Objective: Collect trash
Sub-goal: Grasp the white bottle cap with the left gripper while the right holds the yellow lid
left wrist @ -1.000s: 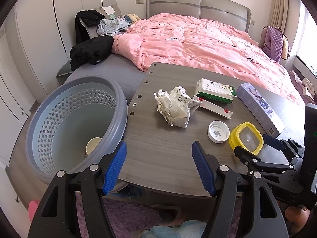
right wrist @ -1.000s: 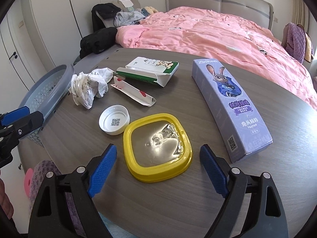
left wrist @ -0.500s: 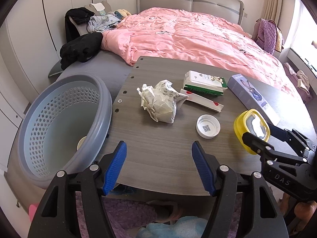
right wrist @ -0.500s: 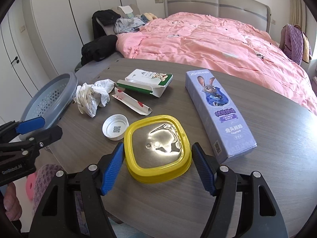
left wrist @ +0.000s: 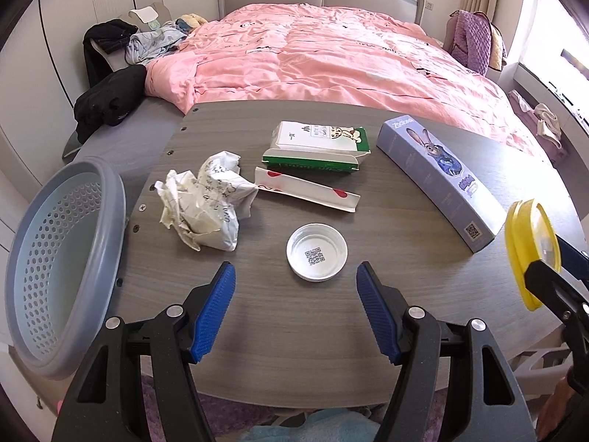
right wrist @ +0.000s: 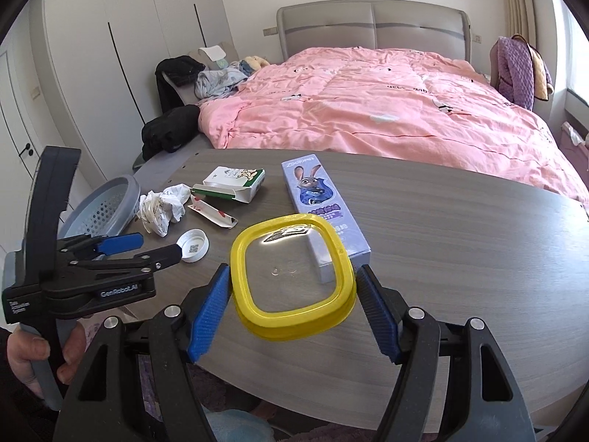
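**Yellow lid clamped and clear of the table**

My right gripper (right wrist: 292, 307) clamps 1 rounded-square yellow plastic lid with a clear centre (right wrist: 292, 276), lifted above the grey wood-grain table (right wrist: 460, 258). My left gripper (left wrist: 294, 311) stands wide and empty over 1 round white cap (left wrist: 317, 251). I count 1 crumpled paper wad (left wrist: 206, 204), 3 cartons and 1 perforated grey basket (left wrist: 55, 258), its bottom hidden.

Left gripper (left wrist: 294, 309): jaws apart, nothing between them, angled downward.
Right gripper (right wrist: 292, 307): pads clamped on yellow lid (right wrist: 292, 276), raised.
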The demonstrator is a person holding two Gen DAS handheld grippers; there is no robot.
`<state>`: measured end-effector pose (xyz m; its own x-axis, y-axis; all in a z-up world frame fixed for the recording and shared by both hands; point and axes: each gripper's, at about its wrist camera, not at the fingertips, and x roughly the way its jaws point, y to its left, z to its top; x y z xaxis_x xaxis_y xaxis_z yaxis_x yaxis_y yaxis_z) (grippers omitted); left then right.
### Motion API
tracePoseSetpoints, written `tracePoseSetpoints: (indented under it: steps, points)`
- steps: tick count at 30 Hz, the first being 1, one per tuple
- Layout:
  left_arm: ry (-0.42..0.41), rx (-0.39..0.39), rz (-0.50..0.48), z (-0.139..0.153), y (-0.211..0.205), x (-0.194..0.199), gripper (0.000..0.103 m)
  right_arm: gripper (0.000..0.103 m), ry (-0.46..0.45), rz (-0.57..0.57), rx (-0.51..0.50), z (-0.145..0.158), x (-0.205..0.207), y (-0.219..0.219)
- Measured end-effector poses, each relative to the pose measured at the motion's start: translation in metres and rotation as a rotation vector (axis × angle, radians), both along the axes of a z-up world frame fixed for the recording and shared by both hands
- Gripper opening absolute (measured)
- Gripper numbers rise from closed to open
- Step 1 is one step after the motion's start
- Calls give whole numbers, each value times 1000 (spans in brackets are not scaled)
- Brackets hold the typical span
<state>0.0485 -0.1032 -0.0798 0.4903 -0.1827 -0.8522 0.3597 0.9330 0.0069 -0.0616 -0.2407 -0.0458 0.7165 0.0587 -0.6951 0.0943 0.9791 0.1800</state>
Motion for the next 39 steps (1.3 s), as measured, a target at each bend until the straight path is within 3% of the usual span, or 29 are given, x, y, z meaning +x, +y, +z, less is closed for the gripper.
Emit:
tracePoseSetpoints:
  steps: [14, 20, 25, 39]
  points:
    - [16, 36, -8, -23, -26, 15, 65, 67, -1, -25, 75, -16, -6, -20]
    - [7, 19, -31, -21, -30, 11, 40, 67, 1, -30, 82, -17, -5, -22]
    - [14, 11, -34, -20, -29, 8, 39, 67, 5, -37, 78, -16, -6, -21]
    - [-116, -38, -16, 30, 15, -16, 39, 67, 2, 8, 38, 2, 8, 11]
